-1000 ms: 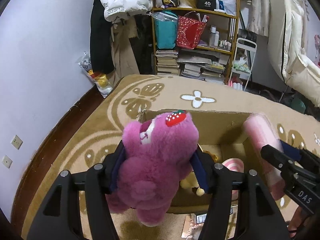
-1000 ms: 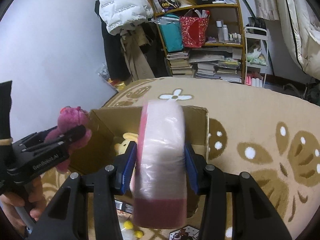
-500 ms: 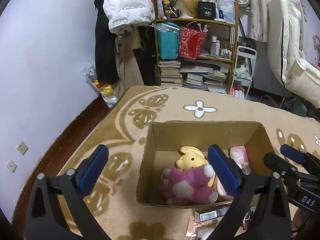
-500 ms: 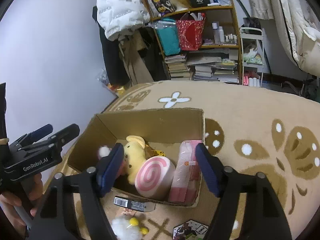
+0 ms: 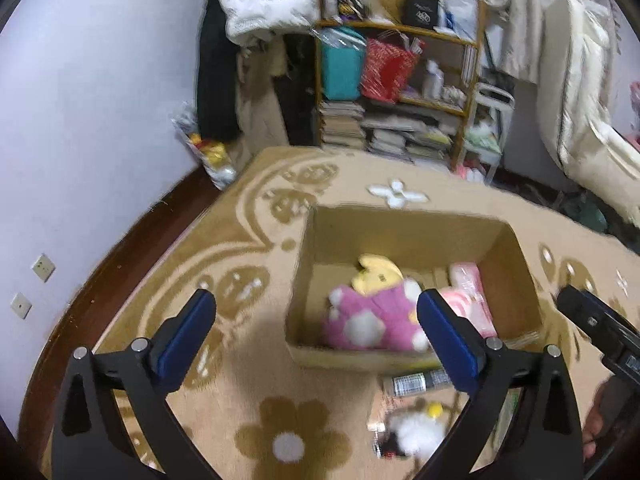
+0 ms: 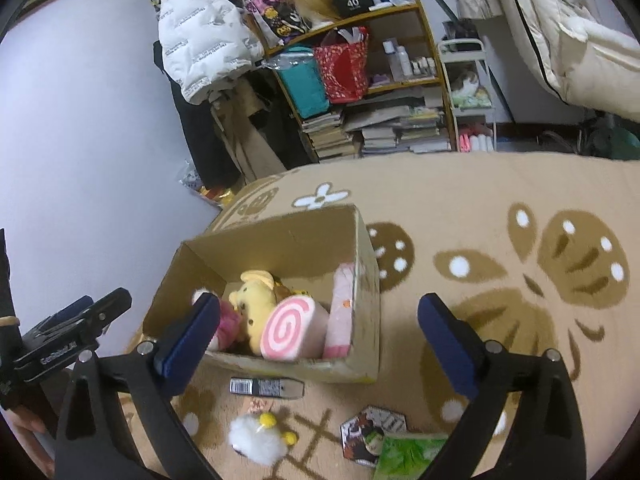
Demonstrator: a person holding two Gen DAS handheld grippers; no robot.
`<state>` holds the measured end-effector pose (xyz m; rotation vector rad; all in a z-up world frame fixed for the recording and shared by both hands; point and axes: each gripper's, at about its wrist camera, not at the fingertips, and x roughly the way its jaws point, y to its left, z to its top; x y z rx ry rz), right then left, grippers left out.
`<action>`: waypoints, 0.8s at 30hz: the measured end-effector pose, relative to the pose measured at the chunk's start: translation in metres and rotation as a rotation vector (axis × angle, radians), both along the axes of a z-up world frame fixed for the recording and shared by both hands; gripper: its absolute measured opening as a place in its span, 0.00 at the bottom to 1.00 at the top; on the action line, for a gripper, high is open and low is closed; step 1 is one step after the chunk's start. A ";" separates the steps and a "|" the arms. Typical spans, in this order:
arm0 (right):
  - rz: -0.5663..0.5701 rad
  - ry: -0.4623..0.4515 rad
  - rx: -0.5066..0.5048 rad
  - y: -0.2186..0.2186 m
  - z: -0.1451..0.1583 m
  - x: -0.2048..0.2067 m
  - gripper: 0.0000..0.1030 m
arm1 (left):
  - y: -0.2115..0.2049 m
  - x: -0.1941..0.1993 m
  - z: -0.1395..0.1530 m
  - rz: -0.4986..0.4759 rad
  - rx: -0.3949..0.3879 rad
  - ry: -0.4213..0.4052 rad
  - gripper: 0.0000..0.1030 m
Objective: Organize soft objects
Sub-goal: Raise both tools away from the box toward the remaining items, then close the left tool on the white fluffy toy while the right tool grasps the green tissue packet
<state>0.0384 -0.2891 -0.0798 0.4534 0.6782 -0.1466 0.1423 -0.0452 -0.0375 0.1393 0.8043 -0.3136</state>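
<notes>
An open cardboard box (image 5: 404,232) (image 6: 366,280) stands on the carpet. Inside lie a purple plush bear (image 5: 372,324) (image 6: 228,322), a yellow plush (image 5: 376,276) (image 6: 256,296), a pink swirl roll cushion (image 6: 292,326) and a pink packet (image 5: 468,284) (image 6: 340,312). My left gripper (image 5: 316,336) is open and empty, above the box's near left side. My right gripper (image 6: 320,332) is open and empty, above the box's near right side. A small white fluffy toy (image 5: 416,432) (image 6: 256,440) lies on the carpet in front of the box.
A barcode-labelled tube (image 6: 266,387) (image 5: 416,380), a hexagonal card (image 6: 374,428) and a green packet (image 6: 404,456) lie in front of the box. A cluttered shelf (image 5: 400,92) (image 6: 360,80) and hanging coats (image 6: 200,40) stand at the back. A wall (image 5: 80,120) runs on the left.
Both grippers opened and dropped their loads: the purple bear and the pink roll cushion now lie in the box. Both grippers have since drawn back and up.
</notes>
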 end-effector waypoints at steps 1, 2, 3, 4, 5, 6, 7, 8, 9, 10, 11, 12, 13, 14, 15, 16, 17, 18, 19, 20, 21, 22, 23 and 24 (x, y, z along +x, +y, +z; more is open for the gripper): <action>-0.002 0.009 -0.002 0.001 -0.002 -0.002 1.00 | 0.001 -0.003 0.000 -0.012 -0.001 0.009 0.97; -0.007 0.019 -0.005 0.002 -0.004 -0.004 1.00 | 0.001 -0.006 0.000 -0.021 -0.001 0.014 0.97; -0.010 0.031 -0.002 0.002 -0.007 -0.007 1.00 | 0.003 -0.009 -0.001 -0.023 0.001 0.017 0.97; -0.010 0.040 0.005 0.002 -0.010 -0.009 1.00 | 0.004 -0.012 -0.002 -0.024 0.000 0.025 0.97; -0.004 0.050 0.015 0.002 -0.013 -0.011 1.00 | 0.005 -0.014 -0.003 -0.024 -0.003 0.034 0.97; 0.003 0.057 0.023 0.003 -0.015 -0.013 1.00 | 0.006 -0.015 -0.006 -0.023 -0.003 0.044 0.97; 0.005 0.066 0.023 0.004 -0.017 -0.015 1.00 | 0.007 -0.016 -0.008 -0.021 0.000 0.055 0.97; 0.009 0.079 0.018 0.006 -0.019 -0.016 1.00 | 0.008 -0.017 -0.010 -0.019 0.004 0.060 0.97; 0.012 0.087 0.016 0.007 -0.021 -0.018 1.00 | 0.009 -0.019 -0.013 -0.017 0.010 0.065 0.97; 0.013 0.096 0.015 0.008 -0.023 -0.020 1.00 | 0.009 -0.020 -0.015 -0.017 0.014 0.071 0.97; 0.012 0.102 0.017 0.008 -0.025 -0.021 1.00 | 0.010 -0.021 -0.017 -0.017 0.017 0.078 0.97; 0.010 0.110 0.024 0.008 -0.028 -0.023 1.00 | 0.010 -0.022 -0.021 -0.014 0.019 0.087 0.97; 0.007 0.119 0.031 0.007 -0.031 -0.025 1.00 | 0.010 -0.023 -0.024 -0.010 0.020 0.092 0.97; 0.002 0.129 0.039 0.007 -0.035 -0.027 1.00 | 0.011 -0.025 -0.026 -0.009 0.020 0.099 0.97; -0.004 0.143 0.048 0.006 -0.039 -0.029 1.00 | 0.011 -0.027 -0.029 -0.010 0.022 0.107 0.97; -0.008 0.154 0.057 0.005 -0.042 -0.030 1.00 | 0.010 -0.028 -0.033 -0.013 0.026 0.115 0.97; -0.009 0.163 0.071 0.004 -0.046 -0.032 1.00 | 0.008 -0.030 -0.036 -0.020 0.033 0.125 0.97; -0.012 0.174 0.089 0.002 -0.050 -0.033 1.00 | 0.007 -0.032 -0.039 -0.028 0.039 0.129 0.97; -0.015 0.186 0.100 0.001 -0.054 -0.035 1.00 | 0.006 -0.033 -0.041 -0.035 0.047 0.132 0.97; -0.017 0.201 0.112 0.000 -0.058 -0.035 1.00 | 0.003 -0.035 -0.043 -0.046 0.058 0.132 0.97; -0.016 0.217 0.122 -0.001 -0.062 -0.036 1.00 | -0.001 -0.037 -0.046 -0.059 0.071 0.135 0.97; -0.015 0.231 0.127 -0.002 -0.066 -0.037 1.00 | -0.002 -0.038 -0.048 -0.069 0.076 0.138 0.97; -0.016 0.251 0.129 -0.002 -0.071 -0.037 1.00 | -0.006 -0.040 -0.051 -0.080 0.082 0.142 0.97; -0.018 0.261 0.129 -0.002 -0.074 -0.039 1.00 | -0.010 -0.042 -0.056 -0.091 0.093 0.147 0.97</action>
